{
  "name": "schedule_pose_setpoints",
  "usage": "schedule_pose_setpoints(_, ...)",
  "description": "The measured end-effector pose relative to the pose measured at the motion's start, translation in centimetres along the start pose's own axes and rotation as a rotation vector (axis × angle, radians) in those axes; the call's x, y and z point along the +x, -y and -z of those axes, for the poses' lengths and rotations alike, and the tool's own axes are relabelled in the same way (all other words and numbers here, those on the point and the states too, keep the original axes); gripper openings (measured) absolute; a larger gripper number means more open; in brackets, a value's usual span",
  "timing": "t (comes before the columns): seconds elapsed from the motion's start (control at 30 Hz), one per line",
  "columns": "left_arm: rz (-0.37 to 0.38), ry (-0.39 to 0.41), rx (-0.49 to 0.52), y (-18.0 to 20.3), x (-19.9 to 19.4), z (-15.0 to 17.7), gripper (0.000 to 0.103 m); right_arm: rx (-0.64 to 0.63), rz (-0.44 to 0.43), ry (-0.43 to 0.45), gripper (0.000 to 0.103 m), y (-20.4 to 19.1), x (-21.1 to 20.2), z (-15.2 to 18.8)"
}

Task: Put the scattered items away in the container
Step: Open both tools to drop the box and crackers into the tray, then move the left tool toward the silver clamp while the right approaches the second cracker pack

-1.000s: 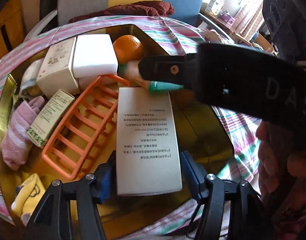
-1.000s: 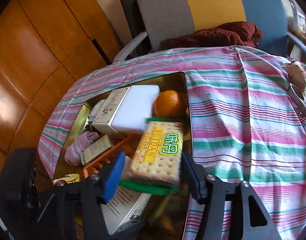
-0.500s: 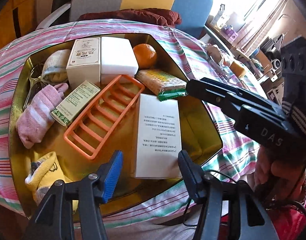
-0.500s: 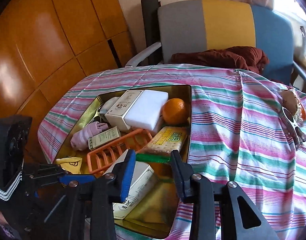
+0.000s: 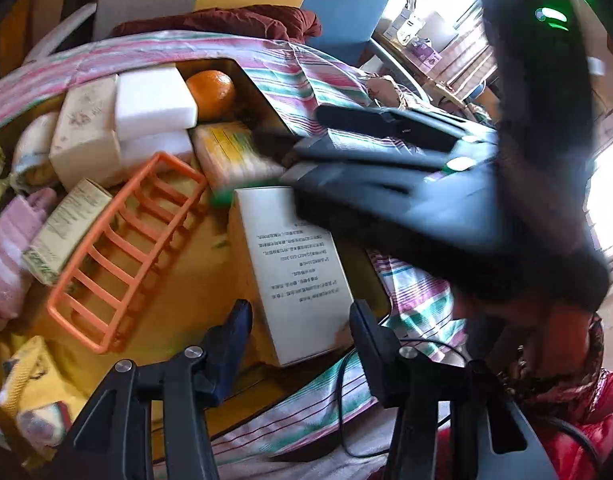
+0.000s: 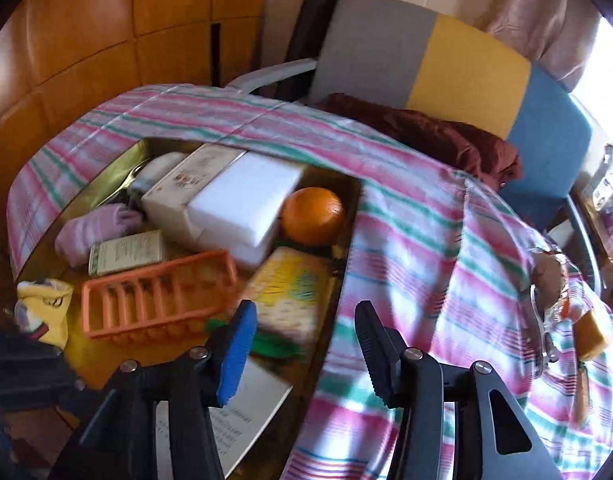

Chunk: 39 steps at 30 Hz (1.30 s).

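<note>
now that the cracker packet (image 6: 290, 292) lies released in the gold tray (image 6: 106, 176), the right gripper (image 6: 302, 344) lifts away — jaws reopening, empty — while the left gripper (image 5: 298, 328) narrows, also empty.

Container (image 6: 106, 184): gold-toned metal, reflective. Tablecloth (image 6: 418, 240): stripes of pink, green and white. Rack (image 6: 154, 296): orange plastic. Fruit (image 6: 312, 216): orange. Block (image 6: 246, 196): plain white. Cracker packet (image 6: 290, 288): yellow with green edging, blurred. Long box (image 5: 298, 268): white with dark print. Rolled cloth (image 6: 94, 228): pale pink. Sock (image 6: 46, 304): yellow with dark marks. Chair back (image 6: 446, 68): grey, yellow and blue panels. Garment (image 6: 426, 132) on the seat: dark red. Right gripper (image 6: 302, 344): black fingers, one blue pad.
</note>
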<state>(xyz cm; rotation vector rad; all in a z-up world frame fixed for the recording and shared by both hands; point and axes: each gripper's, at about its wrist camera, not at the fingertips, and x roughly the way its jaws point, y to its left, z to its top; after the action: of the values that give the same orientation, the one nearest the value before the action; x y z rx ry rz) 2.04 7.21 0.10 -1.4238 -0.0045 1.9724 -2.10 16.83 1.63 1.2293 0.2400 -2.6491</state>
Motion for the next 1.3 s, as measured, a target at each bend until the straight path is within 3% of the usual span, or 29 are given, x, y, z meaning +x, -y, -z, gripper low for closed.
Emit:
schedule_pose_setpoints(0.07, -0.011, 0.01, -0.005, -0.4, -0.8, 0.2, 0.05, 0.094, -0.057, 0.058, 0.053, 1.8, -2.1, 0.4)
schedule_pose_setpoints(0.13, -0.009, 0.008, -0.032, -1.0, -0.9, 0.2, 0.05, 0.159, -0.059, 0.078, 0.055, 3.2, -3.2, 1.1)
schedule_pose_setpoints(0.27, 0.017, -0.018, -0.052, -1.4, 0.5, 0.1, 0.052, 0.371, -0.039, 0.114, 0.072, 7.5, -4.9, 3.6)
schedule_pose_setpoints(0.4, 0.041, -0.015, -0.049, -0.4, 1.8, -1.0, 0.052, 0.453, 0.027, 0.108, 0.072, 10.2, -5.5, 5.4)
schedule_pose_setpoints(0.63, 0.05, 0.011, -0.065, 0.3, 3.2, -3.2, 0.052, 0.579, 0.055, 0.116, 0.072, 14.1, -5.7, 8.3)
schedule_pose_setpoints(0.73, -0.035, 0.021, -0.055, 0.7, 2.6, -3.1, 0.053, 0.643, 0.073, 0.11, 0.077, 16.2, -6.0, 10.2)
schedule_pose_setpoints(0.83, -0.192, 0.099, -0.01, 1.6, 0.7, -3.6, 0.054, 0.688, 0.133, 0.093, 0.08, 18.8, -6.1, 12.3)
schedule_pose_setpoints(0.9, -0.233, 0.164, 0.008, 2.2, -0.7, -3.9, 0.056, 0.719, 0.18, 0.078, 0.08, 20.8, -6.3, 13.8)
schedule_pose_setpoints(0.97, -0.228, 0.221, 0.027, 3.4, -1.4, -5.1, 0.059, 0.751, 0.229, 0.067, 0.08, 23.0, -6.4, 15.3)
schedule_pose_setpoints(1.03, -0.202, 0.225, 0.045, 4.5, -0.8, -6.2, 0.061, 0.778, 0.27, 0.058, 0.08, 24.9, -6.5, 16.4)
schedule_pose_setpoints(1.3, -0.107, 0.134, 0.151, 11.9, 7.0, -10.0, 0.061, 0.868, 0.315, 0.071, 0.081, 30.7, -8.0, 19.2)
